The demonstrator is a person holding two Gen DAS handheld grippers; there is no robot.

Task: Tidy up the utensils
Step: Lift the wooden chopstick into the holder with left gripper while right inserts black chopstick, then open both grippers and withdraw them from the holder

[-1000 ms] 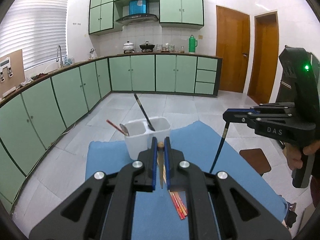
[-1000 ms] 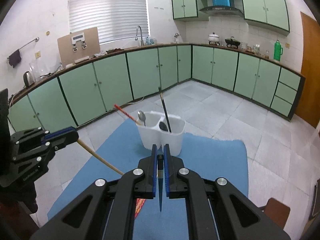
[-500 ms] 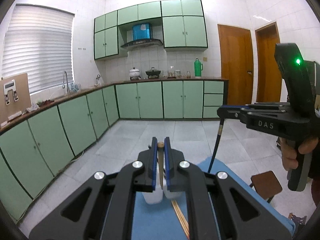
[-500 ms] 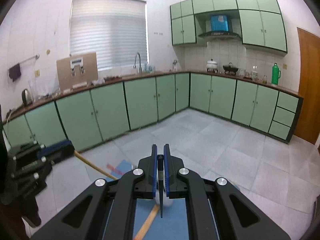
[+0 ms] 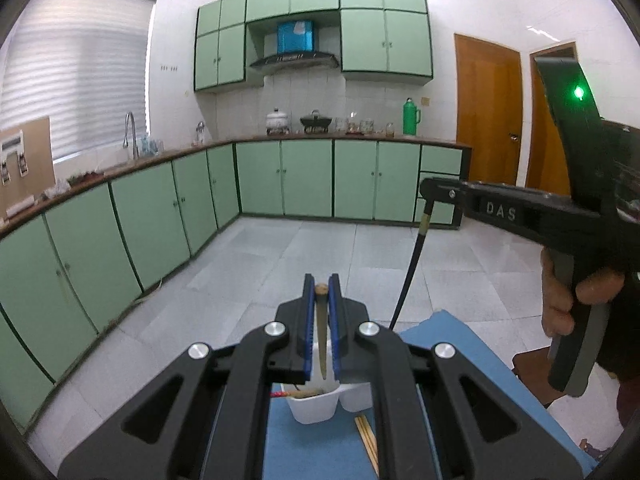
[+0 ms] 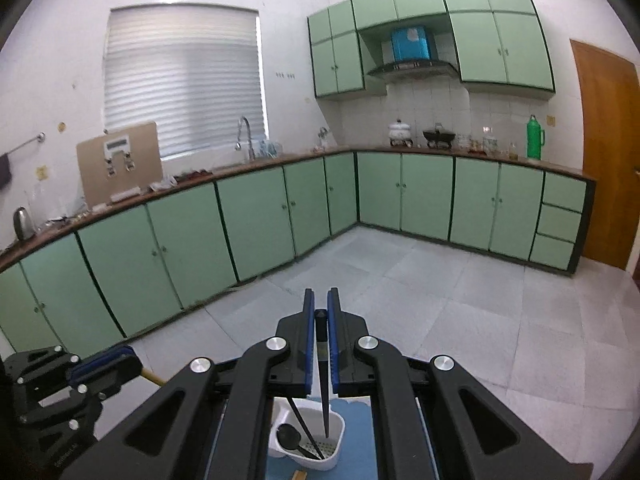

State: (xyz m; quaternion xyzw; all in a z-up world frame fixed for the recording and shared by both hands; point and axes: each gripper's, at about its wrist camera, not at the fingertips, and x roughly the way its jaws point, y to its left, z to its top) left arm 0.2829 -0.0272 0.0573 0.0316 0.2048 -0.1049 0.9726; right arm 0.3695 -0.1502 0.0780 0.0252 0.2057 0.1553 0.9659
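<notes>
Each gripper (image 5: pixel 321 328) (image 6: pixel 321 340) clamps a chopstick, seemingly above the holder (image 6: pixel 332 446).

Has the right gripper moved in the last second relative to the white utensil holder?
Yes. The right gripper has risen: the white utensil holder, earlier ahead of its fingertips, now sits low beneath them.

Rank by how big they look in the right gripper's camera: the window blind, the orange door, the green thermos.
1. Window blind, largest.
2. Orange door, partly cut off at the picture's edge.
3. Green thermos, by far smallest.
</notes>
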